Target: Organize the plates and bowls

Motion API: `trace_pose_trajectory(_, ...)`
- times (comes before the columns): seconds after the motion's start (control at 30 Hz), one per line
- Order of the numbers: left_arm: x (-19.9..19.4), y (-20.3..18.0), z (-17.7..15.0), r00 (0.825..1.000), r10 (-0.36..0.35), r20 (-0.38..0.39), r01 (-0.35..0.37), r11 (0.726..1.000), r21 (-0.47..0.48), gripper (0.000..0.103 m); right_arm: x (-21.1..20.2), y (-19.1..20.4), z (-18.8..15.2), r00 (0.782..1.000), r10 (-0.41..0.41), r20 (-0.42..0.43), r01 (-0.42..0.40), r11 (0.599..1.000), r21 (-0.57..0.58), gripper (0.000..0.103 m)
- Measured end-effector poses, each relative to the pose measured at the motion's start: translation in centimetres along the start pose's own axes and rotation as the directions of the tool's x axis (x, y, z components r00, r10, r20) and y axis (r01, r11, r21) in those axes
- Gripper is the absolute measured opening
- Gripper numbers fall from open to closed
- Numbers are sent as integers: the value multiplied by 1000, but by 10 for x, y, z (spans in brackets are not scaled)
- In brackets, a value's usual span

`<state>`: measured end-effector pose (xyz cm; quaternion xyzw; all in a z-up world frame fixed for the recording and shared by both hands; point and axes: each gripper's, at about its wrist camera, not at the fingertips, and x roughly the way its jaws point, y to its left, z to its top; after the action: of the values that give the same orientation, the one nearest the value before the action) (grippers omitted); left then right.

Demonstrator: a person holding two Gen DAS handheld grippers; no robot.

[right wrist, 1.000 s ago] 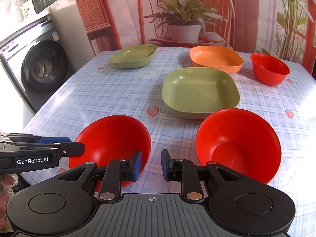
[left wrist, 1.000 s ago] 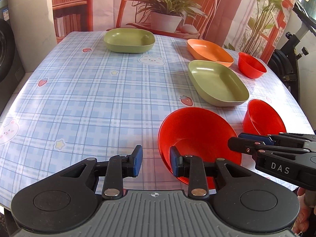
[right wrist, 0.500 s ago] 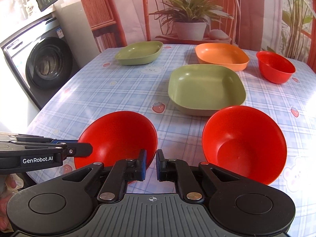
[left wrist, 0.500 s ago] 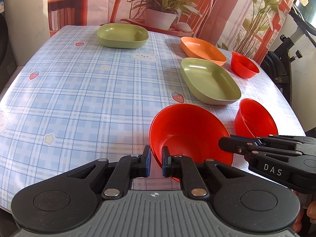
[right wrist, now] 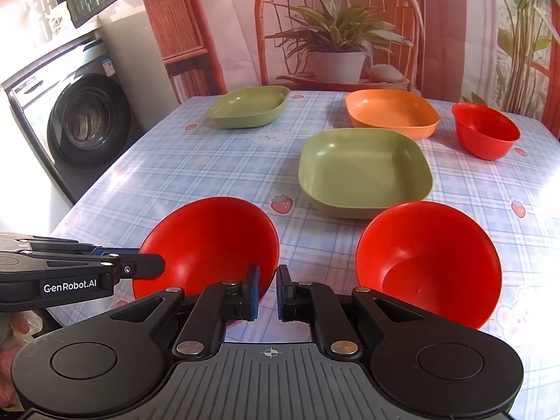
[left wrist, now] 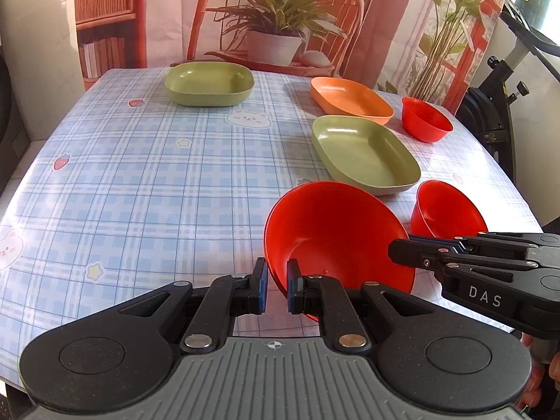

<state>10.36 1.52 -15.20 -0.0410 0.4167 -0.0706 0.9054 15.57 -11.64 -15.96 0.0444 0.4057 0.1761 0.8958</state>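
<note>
1. The fingers of the left gripper [left wrist: 276, 283] are seen drawn together on the near-left rim of the round red plastic bowl [left wrist: 336, 231]; the rim is clamped between the pads.
2. The right gripper [right wrist: 268, 292] is likewise closed to a narrow gap, with the opposite rim of the same bowl in that gap; it is judged to be pinched.
3. The bowl sits at the near edge of the blue checked tablecloth [left wrist: 147, 182], tilted toward the cameras.
4. The step in hand is judged to be the two-sided grasp; a level lift is called for next, then nesting with the second round red plastic bowl [right wrist: 427, 259] just beside it.
5. The bowl's base is hidden by the grippers, so whether it is clear of the cloth cannot be told; the person's hands are cut off at the picture edges.
</note>
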Motion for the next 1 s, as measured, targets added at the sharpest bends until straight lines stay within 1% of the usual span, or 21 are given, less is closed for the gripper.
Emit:
trace_pose_trajectory(0.07,-10,-8,10,999,-5,40,3,999,49,12,-7,-2,5,1000,-7,31,6,1000,13,9)
trace_pose_trajectory(0.13,-19,-16,22,997,-34,66,29,997,74,12,-16,-10,13,998,-14,59,12,999,47,9)
trace_pose_trajectory(0.23,-26,-28,39,994,-65,82,58,995,87,12,-30,-24,24,994,-22,105,11,995,96,9)
trace_pose_trajectory(0.3,-27,-40,51,993,-81,91,72,992,100,12,-42,-33,29,988,-43,149,28,994,105,9)
trace_pose_trajectory(0.4,-24,-66,65,991,-90,100,74,986,152,12,-58,-46,33,976,-84,200,61,991,120,9)
trace_pose_trajectory(0.47,-20,-83,68,989,-104,101,85,980,182,12,-66,-60,34,969,-108,223,76,986,145,9)
trace_pose_trajectory(0.57,-7,-103,71,988,-135,74,118,972,202,12,-72,-80,29,961,-151,234,111,978,177,9)
trace_pose_trajectory(0.67,9,-117,69,988,-148,36,137,968,210,12,-72,-100,19,957,-182,224,132,966,220,9)
trace_pose_trajectory(0.83,41,-131,61,990,-133,-36,138,962,235,12,-64,-117,2,959,-217,183,170,955,244,9)
trace_pose_trajectory(1.0,61,-132,55,988,-122,-96,141,965,222,12,-56,-124,-9,962,-225,151,183,950,253,9)
